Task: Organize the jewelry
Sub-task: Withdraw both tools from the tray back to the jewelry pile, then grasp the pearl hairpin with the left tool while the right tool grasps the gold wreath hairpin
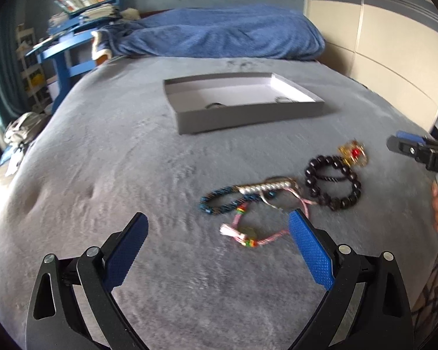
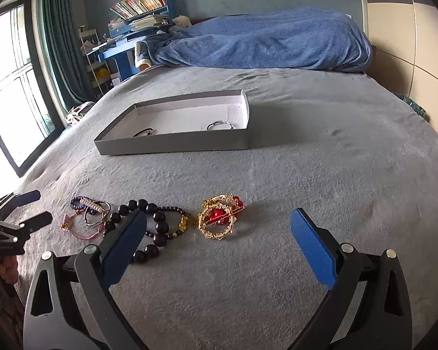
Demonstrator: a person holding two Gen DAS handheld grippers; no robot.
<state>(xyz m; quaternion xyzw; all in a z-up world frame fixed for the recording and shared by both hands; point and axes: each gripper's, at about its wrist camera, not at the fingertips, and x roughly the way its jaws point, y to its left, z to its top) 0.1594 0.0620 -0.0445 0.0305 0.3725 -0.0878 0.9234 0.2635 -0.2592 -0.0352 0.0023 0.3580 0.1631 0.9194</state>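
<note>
Jewelry sat in a loose row on the grey bedspread (image 2: 306,175), near side, well short of the grey tray (image 2: 172,143). Left to right in the right wrist view: pearl-and-blue bracelet cluster (image 2: 89,204) with a pink cord bracelet (image 2: 78,227), black bead bracelet (image 2: 149,227), gold-and-red piece (image 2: 219,217) touching the beads' right edge. Tray already held a silver ring (image 2: 219,124) at the right and a dark item (image 2: 144,132) at the left. Left gripper (image 1: 217,229) had fingers wide apart, nothing held, hovering over the pink cord bracelet (image 1: 248,230). Right gripper (image 2: 219,227) also spread wide, empty, framing the gold piece. Blue blanket (image 2: 262,40) lay at the far end.
</note>
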